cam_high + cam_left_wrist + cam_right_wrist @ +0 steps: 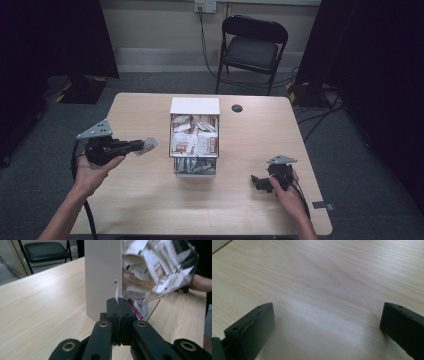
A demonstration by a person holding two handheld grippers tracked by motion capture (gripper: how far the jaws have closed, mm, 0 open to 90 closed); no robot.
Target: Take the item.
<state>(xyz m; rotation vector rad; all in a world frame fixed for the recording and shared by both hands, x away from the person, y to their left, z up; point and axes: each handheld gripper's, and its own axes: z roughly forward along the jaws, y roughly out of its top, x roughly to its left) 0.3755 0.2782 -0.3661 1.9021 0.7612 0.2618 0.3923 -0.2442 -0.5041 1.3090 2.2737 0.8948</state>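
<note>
1. Toward the left edge of the table, our left gripper is clamped on a sachet, held above the wood just left of the box.
2. In the left gripper view the jaws are pressed together with the sachet's thin white edge standing up between the pads.
3. Our right gripper rests near the right front corner, jaws spread wide and empty over bare wood.
4. We judge the job as moving sachets out of the box: one is out and in hand, not yet set down.
5. Much is left: the box's clear front bin and the part above it look full of sachets.
6. The table is pale wood with a dark round cap near the far edge.
7. Beyond it are grey carpet, a black folding chair, trailing cables and dark curtains on both sides.
</note>
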